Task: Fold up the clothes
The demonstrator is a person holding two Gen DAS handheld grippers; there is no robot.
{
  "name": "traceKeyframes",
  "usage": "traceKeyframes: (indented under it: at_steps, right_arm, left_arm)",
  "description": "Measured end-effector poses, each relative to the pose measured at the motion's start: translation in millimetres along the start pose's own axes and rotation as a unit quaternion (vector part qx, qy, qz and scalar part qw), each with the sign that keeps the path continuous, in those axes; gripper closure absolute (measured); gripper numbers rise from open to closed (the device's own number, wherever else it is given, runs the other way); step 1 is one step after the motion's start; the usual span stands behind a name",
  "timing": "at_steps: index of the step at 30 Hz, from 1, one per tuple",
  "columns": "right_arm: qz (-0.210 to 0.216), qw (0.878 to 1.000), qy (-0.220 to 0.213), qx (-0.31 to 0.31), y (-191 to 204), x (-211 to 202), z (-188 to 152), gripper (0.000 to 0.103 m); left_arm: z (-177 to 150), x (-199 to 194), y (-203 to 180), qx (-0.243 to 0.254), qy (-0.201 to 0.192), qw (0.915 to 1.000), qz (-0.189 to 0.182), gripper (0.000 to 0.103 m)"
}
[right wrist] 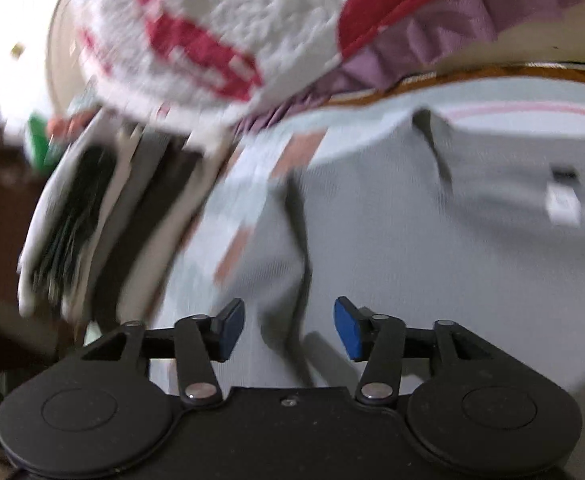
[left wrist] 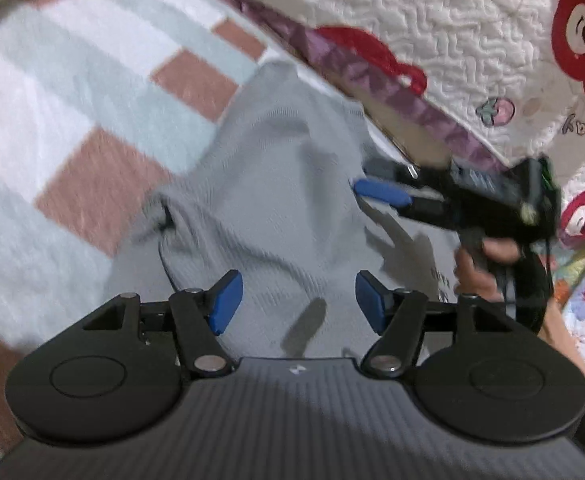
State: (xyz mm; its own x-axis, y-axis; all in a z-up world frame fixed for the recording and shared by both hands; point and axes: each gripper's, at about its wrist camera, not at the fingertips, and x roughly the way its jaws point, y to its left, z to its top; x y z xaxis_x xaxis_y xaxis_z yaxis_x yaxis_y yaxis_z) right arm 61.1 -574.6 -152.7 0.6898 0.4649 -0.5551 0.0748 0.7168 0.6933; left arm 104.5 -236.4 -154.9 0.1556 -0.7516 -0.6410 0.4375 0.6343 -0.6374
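Observation:
A grey knit garment [left wrist: 276, 184] lies rumpled on a checked blanket [left wrist: 104, 92] of pale blue, white and pink-brown squares. My left gripper [left wrist: 298, 305] hovers over the garment's near part, open, with only cloth beneath its blue pads. In the left wrist view, the right gripper [left wrist: 366, 181] reaches in from the right at the garment's edge, held by a hand [left wrist: 488, 256]. The blurred right wrist view shows my right gripper [right wrist: 289, 334] open above a fold of the grey garment [right wrist: 432, 240], which has a white label [right wrist: 562, 200].
A white quilt [left wrist: 452, 40] with red bear prints and a purple frill hangs over the far edge of the blanket. In the right wrist view, a blurred stack of dark and white items [right wrist: 76, 220] sits at the left beside the blanket.

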Motion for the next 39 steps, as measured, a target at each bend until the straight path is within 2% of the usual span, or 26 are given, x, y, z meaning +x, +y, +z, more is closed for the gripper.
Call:
traceKeyframes:
  at_steps: [3, 4, 5, 6, 8, 9, 11, 13, 15, 16, 17, 18, 19, 20, 22, 25, 30, 31, 35, 39]
  right_arm:
    - [-0.002, 0.998, 0.032, -0.047, 11, -10, -37, 0.045]
    - [-0.002, 0.997, 0.028, -0.072, 16, -13, -47, 0.045]
    - [-0.002, 0.995, 0.023, -0.098, 22, -16, -57, 0.051]
    - [-0.009, 0.993, 0.02, -0.114, 25, -18, -61, 0.094]
    - [-0.014, 0.993, 0.002, -0.12, 28, -26, -65, 0.097]
    - [-0.012, 0.994, -0.013, -0.109, 29, -32, -64, 0.098]
    - [-0.048, 0.995, -0.025, -0.088, 27, -42, -63, 0.097]
    - [-0.122, 0.986, -0.021, -0.111, 24, -42, -65, 0.097]
    - [-0.132, 0.984, -0.022, -0.118, 25, -41, -65, 0.092]
    - [-0.136, 0.983, -0.022, -0.121, 25, -41, -65, 0.085]
    - [-0.14, 0.982, -0.022, -0.125, 26, -41, -65, 0.067]
    - [-0.136, 0.982, -0.026, -0.126, 28, -41, -66, 0.054]
    - [-0.132, 0.983, -0.03, -0.128, 31, -41, -67, 0.051]
    - [-0.134, 0.982, -0.027, -0.128, 33, -39, -68, 0.051]
    - [-0.14, 0.981, -0.022, -0.132, 37, -39, -71, 0.051]
    - [-0.15, 0.977, -0.015, -0.151, 44, -42, -77, 0.051]
    - [-0.176, 0.963, -0.021, -0.205, 66, -51, -87, 0.051]
    - [-0.175, 0.962, -0.022, -0.21, 70, -52, -87, 0.051]
    - [-0.169, 0.954, -0.017, -0.246, 89, -45, -87, 0.051]
    - [-0.172, 0.94, 0.001, -0.296, 110, -32, -96, 0.051]
  left_arm:
    - [-3, 0, -7, 0.02, 0.011, 0.9997, 0.0, 0.041]
    - [-4, 1, -9, 0.027, 0.015, 0.9995, 0.0, 0.041]
    - [-5, 1, -11, 0.025, 0.025, 0.9994, -0.004, 0.041]
    - [-7, 1, -13, 0.023, 0.035, 0.9991, -0.007, 0.041]
    - [-8, -1, -15, 0.015, 0.049, 0.9986, -0.017, 0.041]
    - [-9, -5, -17, 0.017, 0.049, 0.9985, -0.019, 0.041]
    - [-12, -13, -22, 0.033, 0.04, 0.9985, -0.015, 0.041]
    - [-14, -21, -27, 0.066, 0.021, 0.9975, 0.014, 0.039]
    - [-14, -25, -29, 0.088, 0.002, 0.995, 0.047, 0.039]
    - [-14, -27, -29, 0.099, -0.007, 0.9931, 0.063, 0.039]
    - [-13, -26, -26, 0.094, -0.006, 0.9934, 0.066, 0.039]
    - [-12, -24, -24, 0.09, -0.005, 0.9936, 0.068, 0.039]
    - [-11, -23, -21, 0.086, -0.004, 0.9937, 0.071, 0.039]
    - [-12, -20, -25, 0.112, -0.01, 0.9876, 0.109, 0.039]
    - [-15, -13, -32, 0.163, -0.023, 0.9692, 0.183, 0.039]
    - [-20, -8, -40, 0.231, -0.044, 0.9427, 0.237, 0.039]
    - [-19, 7, -38, 0.303, -0.064, 0.8997, 0.307, 0.037]
    - [-18, 8, -39, 0.314, -0.061, 0.8945, 0.312, 0.036]
    - [-15, 10, -41, 0.344, -0.037, 0.8866, 0.308, 0.036]
    - [-17, -4, -52, 0.331, -0.007, 0.8839, 0.33, 0.032]
